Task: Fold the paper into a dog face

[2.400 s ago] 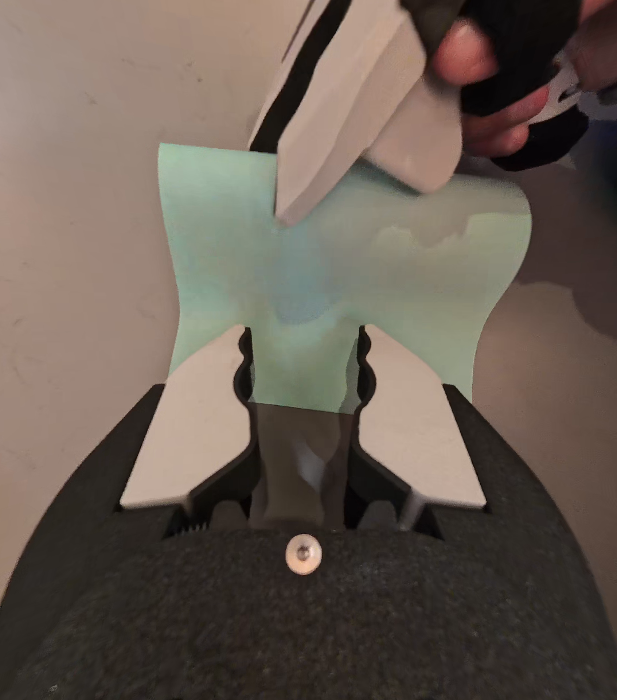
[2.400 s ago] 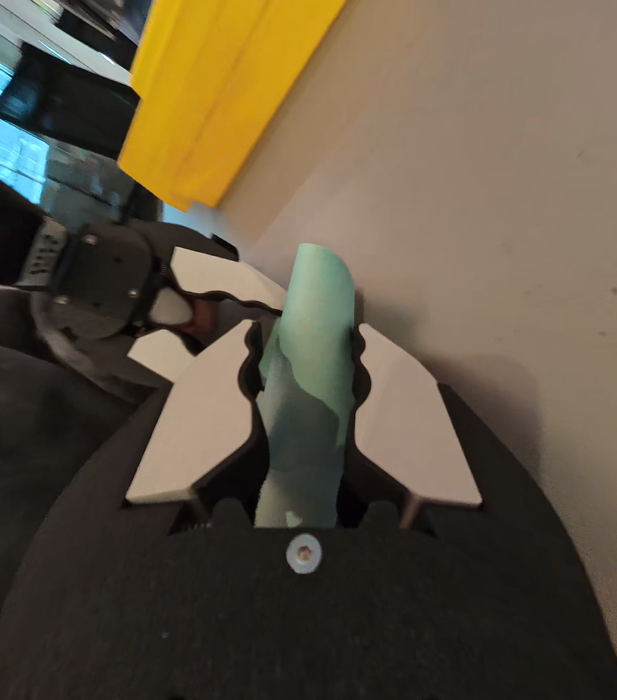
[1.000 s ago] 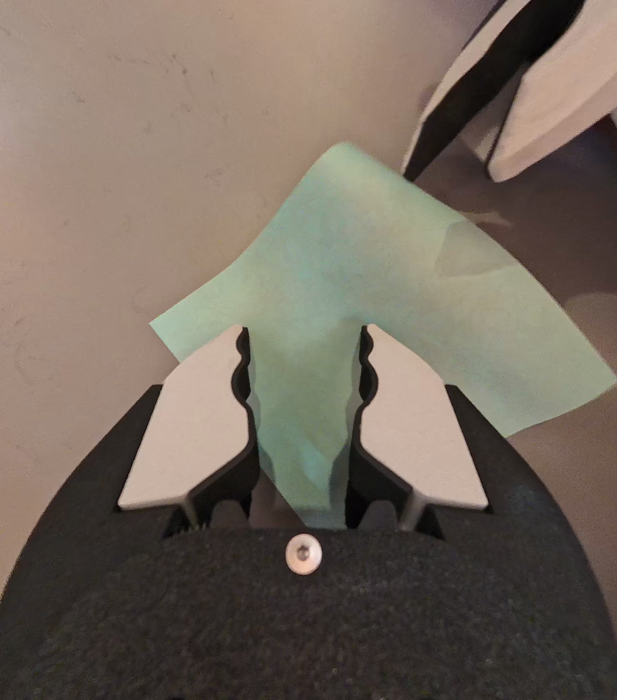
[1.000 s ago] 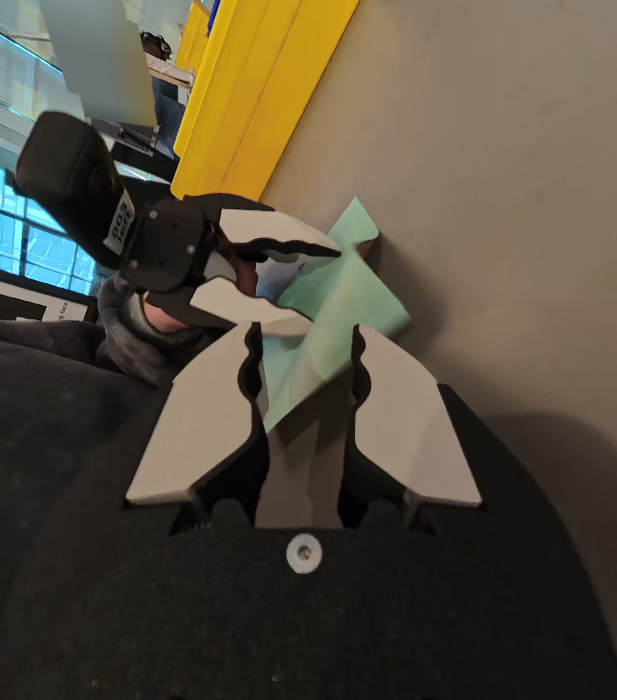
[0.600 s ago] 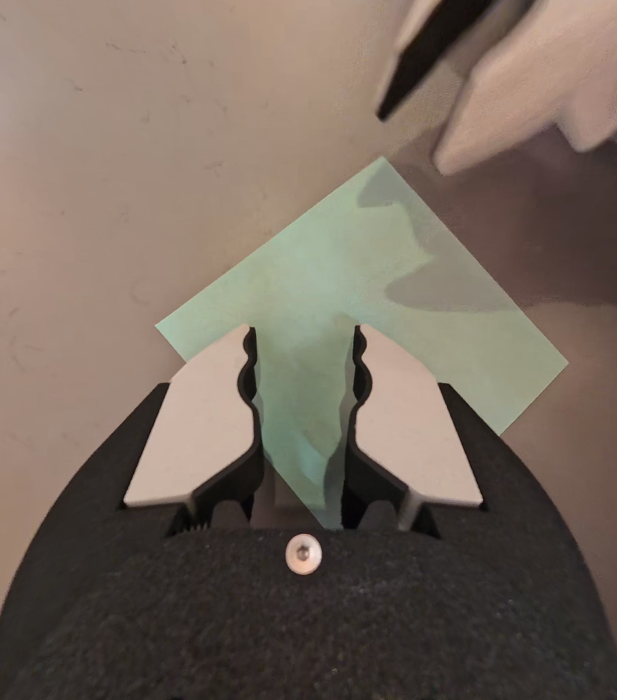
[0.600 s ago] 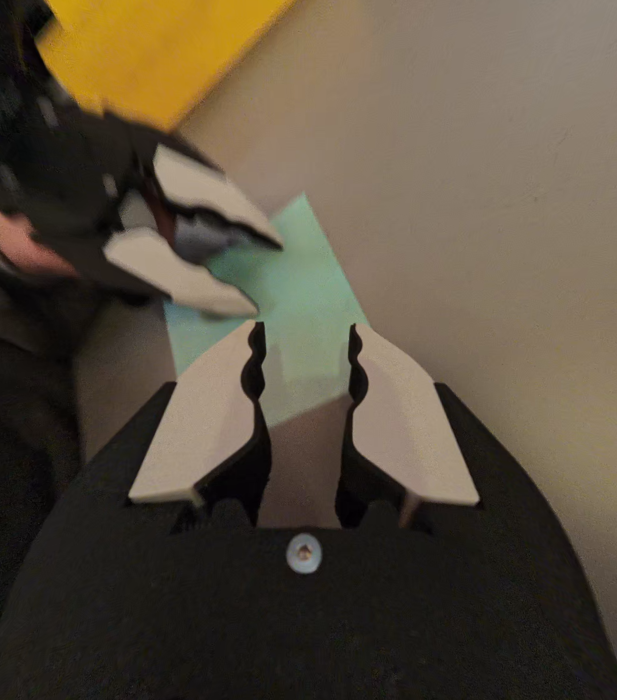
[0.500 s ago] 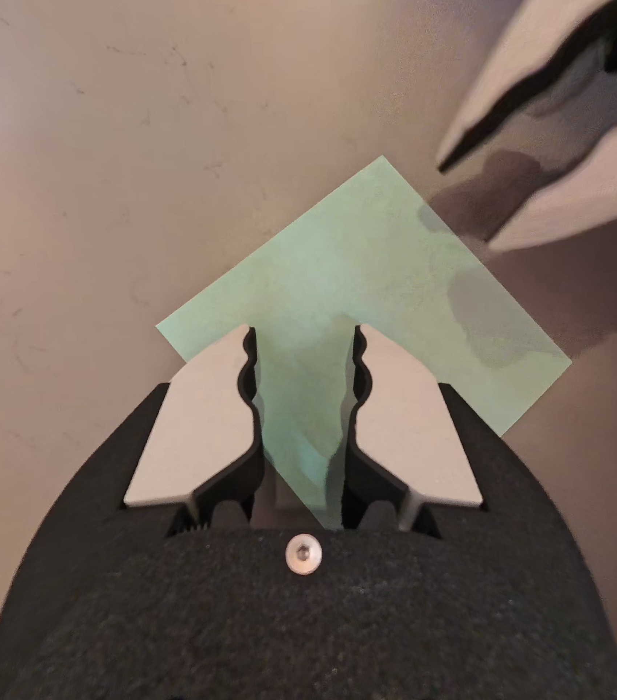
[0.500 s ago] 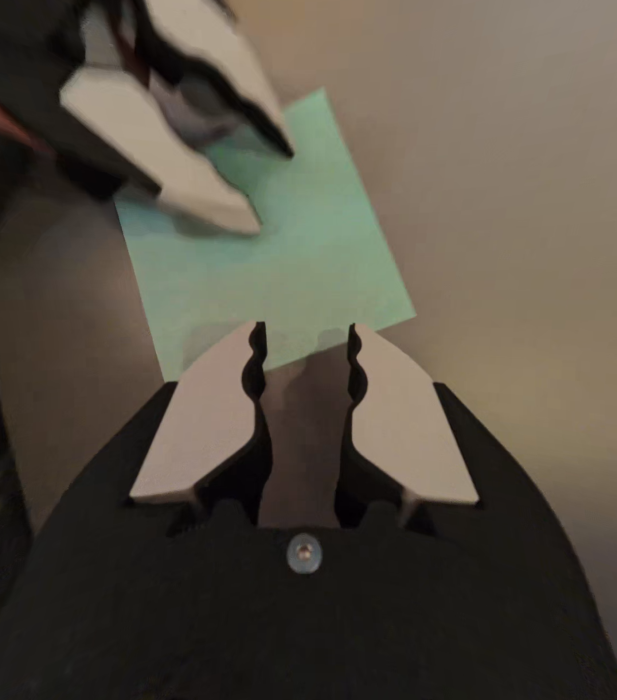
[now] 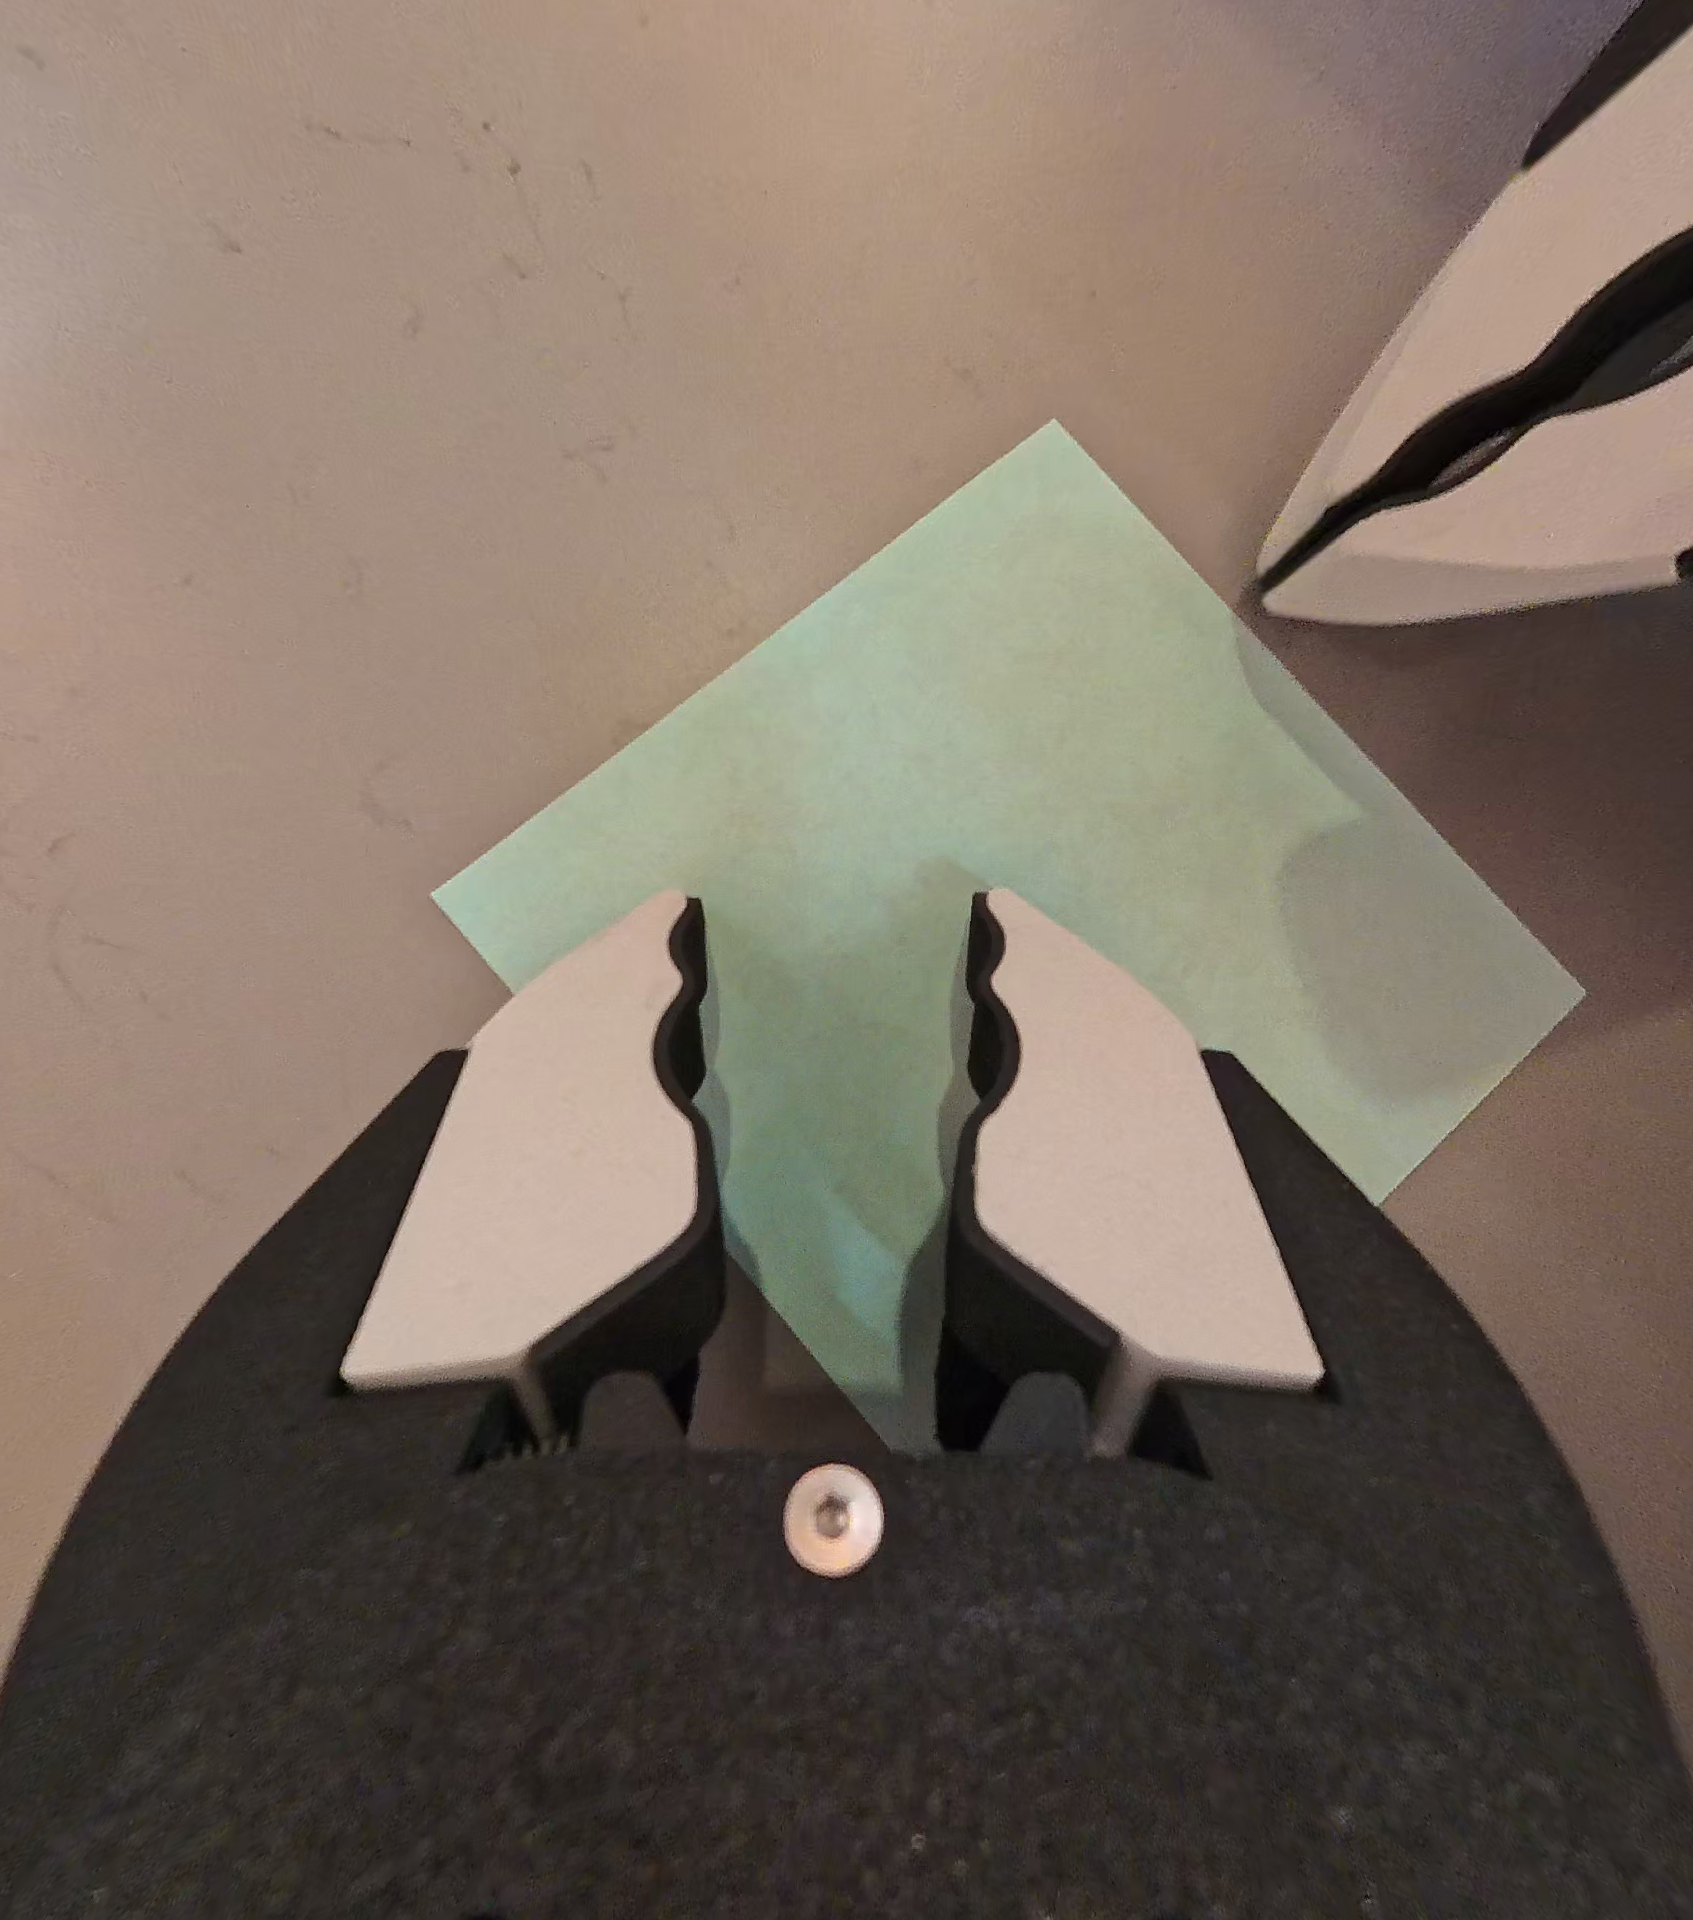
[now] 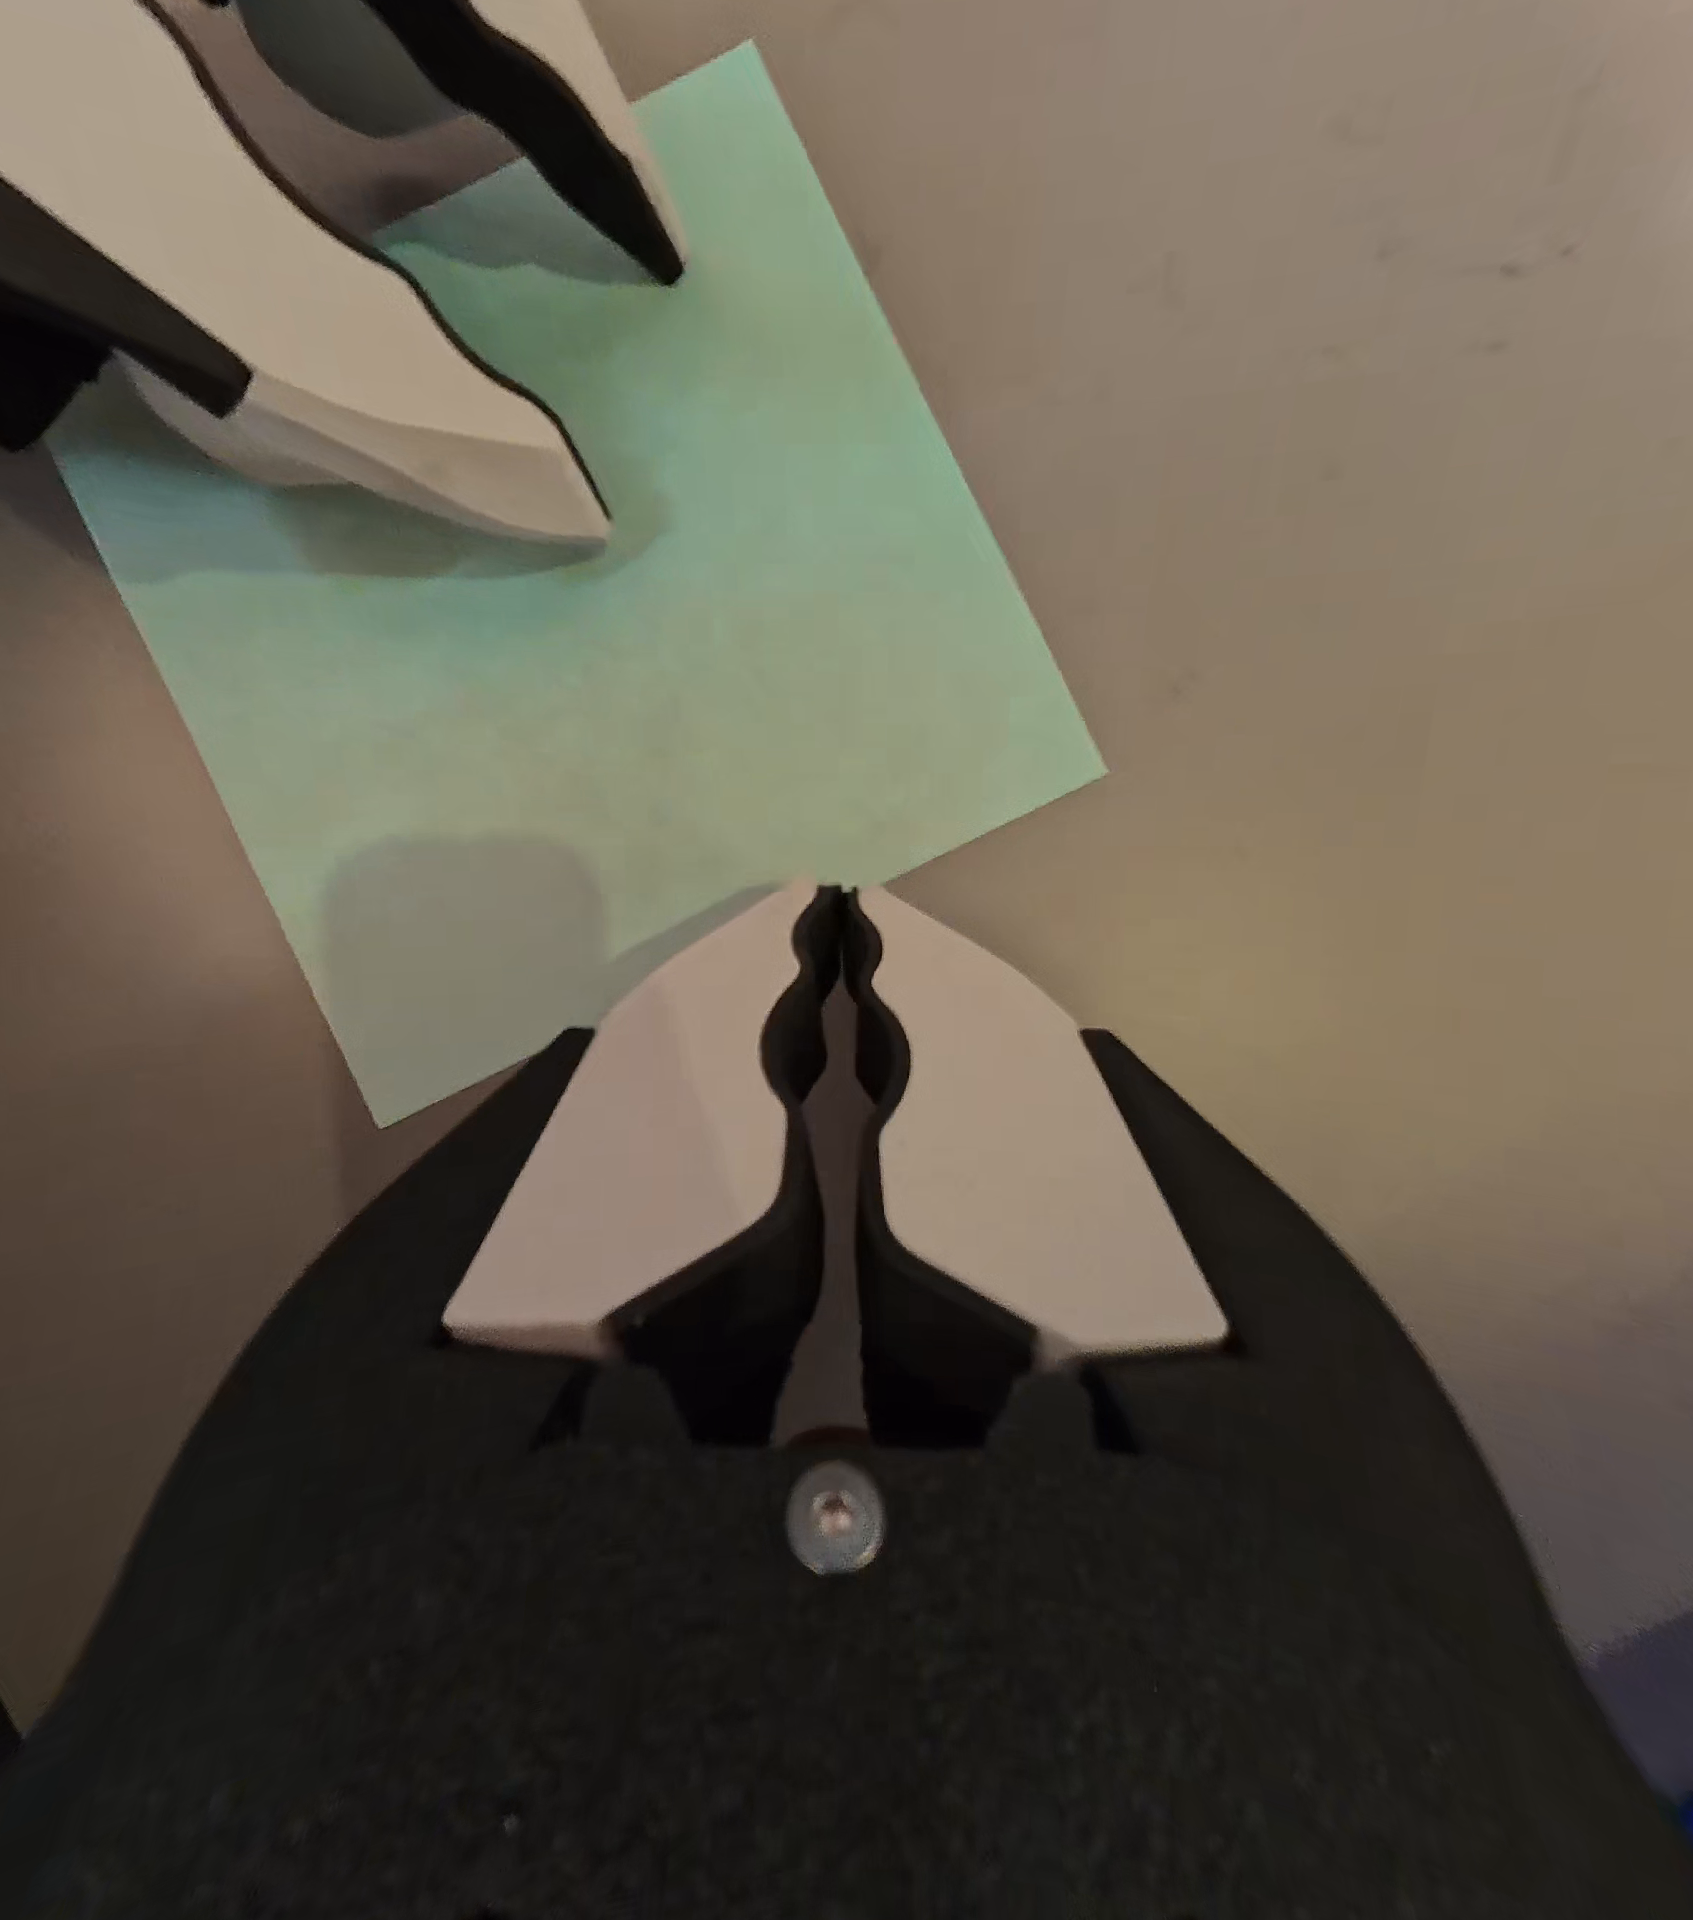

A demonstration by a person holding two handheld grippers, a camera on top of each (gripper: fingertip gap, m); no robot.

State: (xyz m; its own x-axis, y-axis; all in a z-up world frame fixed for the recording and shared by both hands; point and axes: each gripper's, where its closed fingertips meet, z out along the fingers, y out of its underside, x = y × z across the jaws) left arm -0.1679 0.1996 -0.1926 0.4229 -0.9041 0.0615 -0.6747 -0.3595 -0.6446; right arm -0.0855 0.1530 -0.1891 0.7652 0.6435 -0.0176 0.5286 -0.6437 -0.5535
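Beige worktop (image 9: 302,416), scuffed, dimly lit, bare apart from one green paper (image 9: 977,748) square lying flat and unfolded. Left gripper (image 9: 831,904) over near corner of sheet, fingers (image 9: 551,1132) spread apart, nothing clamped; paper visible between and ahead of them, one corner running back under the gap. Whether tips press the sheet: cannot tell, though right wrist view suggests contact. Right gripper (image 10: 837,894) with fingers (image 10: 676,1143) pressed together, tips level with one sheet edge, just touching or just short of it, not evidently pinching paper. Same gripper seen in left wrist view off the far-right corner, clear of the sheet. Handling estimate: very light, thin, limp; will slide on smooth surface if pushed, will crease permanently if pinched hard. Best hold judged at a corner, lifted by a shallow nip, with opposite corner pinned by the other fingers. Edges all free, none overhanging anything seen. Open room ample ahead of and to the left of left fingers; right side crowded by the other gripper. First diagonal fold not yet made.
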